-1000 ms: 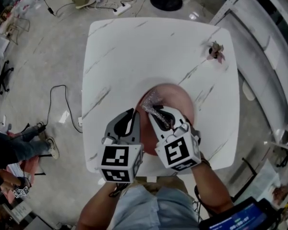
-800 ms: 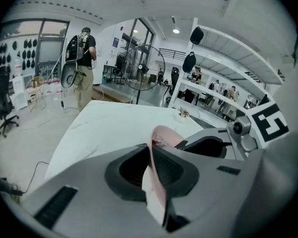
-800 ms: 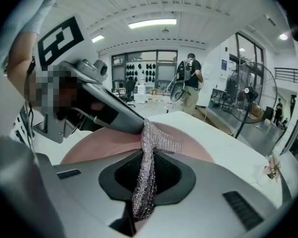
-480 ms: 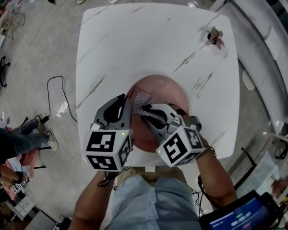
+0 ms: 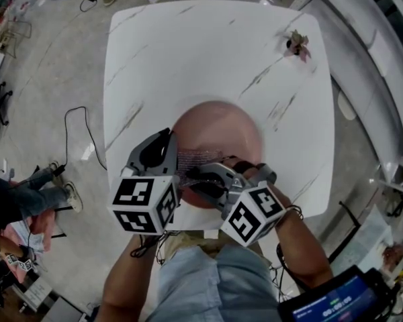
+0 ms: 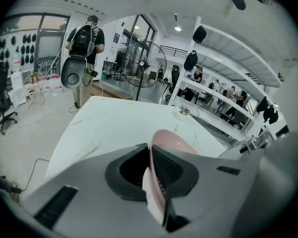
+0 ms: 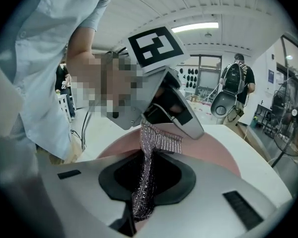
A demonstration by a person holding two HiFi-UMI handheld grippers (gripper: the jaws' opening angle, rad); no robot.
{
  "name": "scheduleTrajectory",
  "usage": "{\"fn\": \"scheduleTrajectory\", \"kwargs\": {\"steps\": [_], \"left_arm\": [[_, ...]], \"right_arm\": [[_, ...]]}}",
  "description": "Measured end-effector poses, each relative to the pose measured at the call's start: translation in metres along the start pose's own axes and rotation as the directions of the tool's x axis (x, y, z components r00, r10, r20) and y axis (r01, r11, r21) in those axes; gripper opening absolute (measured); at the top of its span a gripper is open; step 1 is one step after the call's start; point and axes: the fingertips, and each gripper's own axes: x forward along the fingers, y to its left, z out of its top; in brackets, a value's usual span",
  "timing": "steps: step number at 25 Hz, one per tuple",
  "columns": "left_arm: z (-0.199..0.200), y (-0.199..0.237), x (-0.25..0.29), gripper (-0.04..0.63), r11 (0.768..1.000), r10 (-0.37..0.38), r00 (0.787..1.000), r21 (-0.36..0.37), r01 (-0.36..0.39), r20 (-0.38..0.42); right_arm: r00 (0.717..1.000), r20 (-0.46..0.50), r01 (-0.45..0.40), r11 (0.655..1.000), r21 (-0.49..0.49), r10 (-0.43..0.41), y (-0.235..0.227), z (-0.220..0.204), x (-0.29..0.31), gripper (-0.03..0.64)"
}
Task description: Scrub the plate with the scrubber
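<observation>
1. My left gripper (image 5: 166,146) is nearly closed. Its jaws pinch the left rim of the pink plate (image 5: 221,129), and the left gripper view shows the rim edge-on between the pads.
2. My right gripper (image 5: 195,176) is clamped on the silvery mesh scrubber (image 5: 196,158). In the right gripper view the strip runs up between both jaws and out past the tips.
3. The scrubber's free end fans out over the left part of the plate, just beside my left jaws. I can't tell how hard it presses.
4. The plate sits on the near half of the white veined table (image 5: 208,52), close to the edge nearest me. Its far and right parts are bare and uncovered.
5. The two grippers sit side by side at the plate's near-left, with the right one angled in towards the left.
6. A small pinkish object (image 5: 297,45) is at the table's far right corner, well apart from the plate. It is too small to identify.
7. A cable (image 5: 70,123) is on the floor left of the table.
</observation>
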Motion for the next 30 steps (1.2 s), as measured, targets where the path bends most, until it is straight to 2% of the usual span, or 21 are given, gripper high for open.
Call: {"fn": "scheduleTrajectory", "kwargs": {"steps": [11,18,23,30], "left_arm": [[0.001,0.0,-0.001,0.026,0.999,-0.008,1.0,0.04,0.008,0.0],[-0.001,0.006,-0.007,0.025,0.998,0.014,1.0,0.055,-0.014,0.008],[-0.005,0.007,-0.007,0.023,0.999,0.018,1.0,0.051,-0.017,-0.002],[-0.009,0.006,-0.003,0.02,0.998,0.029,0.999,0.062,-0.029,-0.012]], "right_arm": [[0.984,-0.041,-0.174,0.983,0.051,0.176,0.05,-0.011,-0.007,0.051],[0.963,-0.107,-0.226,0.959,0.171,0.247,0.072,-0.029,-0.015,0.051],[0.957,-0.165,-0.196,0.953,0.229,0.237,0.073,-0.043,-0.02,0.051],[0.959,-0.228,-0.098,0.951,0.293,0.169,0.061,-0.058,-0.03,0.052]]}}
